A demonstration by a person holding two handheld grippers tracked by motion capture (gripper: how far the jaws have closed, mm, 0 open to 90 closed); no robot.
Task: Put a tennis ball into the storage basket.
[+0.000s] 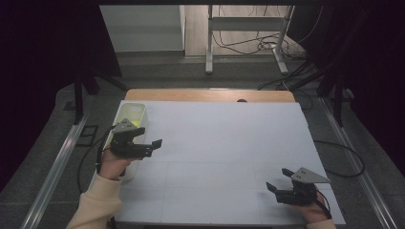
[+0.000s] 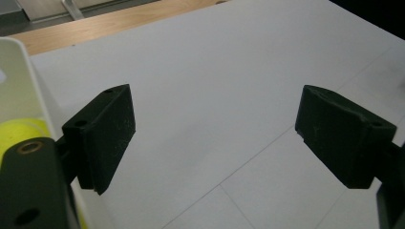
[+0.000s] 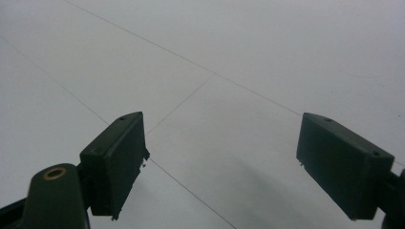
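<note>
My left gripper (image 1: 150,137) hovers at the left side of the white tabletop (image 1: 215,143), beside a white bin (image 1: 132,111). Its jaws stand open with nothing between them; in the left gripper view (image 2: 215,133) just bare white surface lies between the pads. Something yellow-green (image 1: 139,125) lies in the bin, and it also peeks in at the left edge of the left gripper view (image 2: 21,129) behind the bin wall (image 2: 14,81). My right gripper (image 1: 279,180) rests low near the front right corner, open and empty, with only the lined white surface ahead of it (image 3: 222,162).
A wooden strip (image 1: 210,94) borders the far edge of the white top, with a small dark spot (image 1: 242,100) on it. Beyond stand a metal frame (image 1: 248,28) and loose cables (image 1: 258,45) on the floor. Rails run along both sides.
</note>
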